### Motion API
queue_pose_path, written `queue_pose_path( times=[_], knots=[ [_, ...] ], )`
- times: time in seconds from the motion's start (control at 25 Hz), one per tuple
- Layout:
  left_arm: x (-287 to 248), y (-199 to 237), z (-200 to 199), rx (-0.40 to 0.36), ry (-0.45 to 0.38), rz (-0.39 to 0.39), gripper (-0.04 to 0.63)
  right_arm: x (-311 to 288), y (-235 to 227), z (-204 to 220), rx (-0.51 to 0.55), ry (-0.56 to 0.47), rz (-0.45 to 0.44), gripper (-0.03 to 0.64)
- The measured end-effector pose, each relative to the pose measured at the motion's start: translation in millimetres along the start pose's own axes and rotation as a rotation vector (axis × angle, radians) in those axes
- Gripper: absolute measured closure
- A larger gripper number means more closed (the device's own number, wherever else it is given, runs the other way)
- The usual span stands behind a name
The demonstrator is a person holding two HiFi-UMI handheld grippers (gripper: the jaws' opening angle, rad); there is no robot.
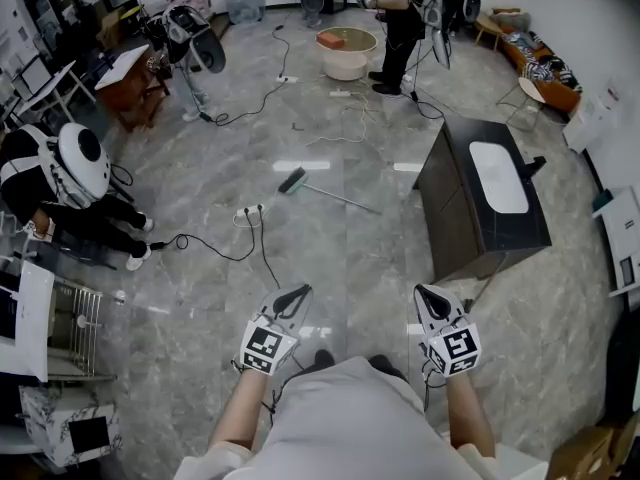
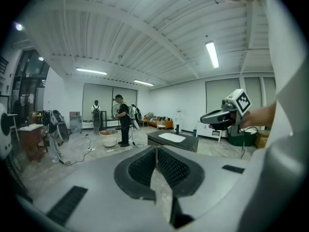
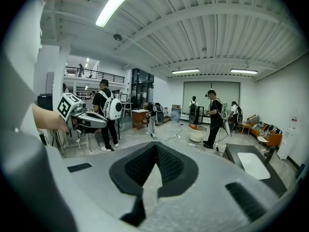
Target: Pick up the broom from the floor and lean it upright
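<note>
The broom lies flat on the grey marble floor ahead of me, its dark head to the left and its thin handle running down to the right. My left gripper is held low in front of my body, well short of the broom, jaws shut with nothing between them. My right gripper is level with it to the right, also shut and empty. In the left gripper view the tips meet, and the right gripper shows at the right. In the right gripper view the tips touch.
A dark cabinet with a white basin stands right of the broom. Black cables and a power strip trail across the floor near the broom head. A person crouches at left, another stands by a round tub.
</note>
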State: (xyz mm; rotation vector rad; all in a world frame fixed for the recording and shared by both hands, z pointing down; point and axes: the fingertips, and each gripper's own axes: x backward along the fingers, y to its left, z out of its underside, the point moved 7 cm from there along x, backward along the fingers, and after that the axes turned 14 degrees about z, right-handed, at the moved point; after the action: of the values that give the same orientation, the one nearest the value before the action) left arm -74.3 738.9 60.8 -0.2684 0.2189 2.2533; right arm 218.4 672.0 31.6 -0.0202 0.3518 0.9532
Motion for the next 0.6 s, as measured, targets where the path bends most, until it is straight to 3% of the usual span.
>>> queue_pose_path(
  times=[0.6],
  knots=[
    [0,31,9,0.019,0.018,0.000,0.580,-40,14,-5,0.002,0.016,-0.031,0.616]
  ],
)
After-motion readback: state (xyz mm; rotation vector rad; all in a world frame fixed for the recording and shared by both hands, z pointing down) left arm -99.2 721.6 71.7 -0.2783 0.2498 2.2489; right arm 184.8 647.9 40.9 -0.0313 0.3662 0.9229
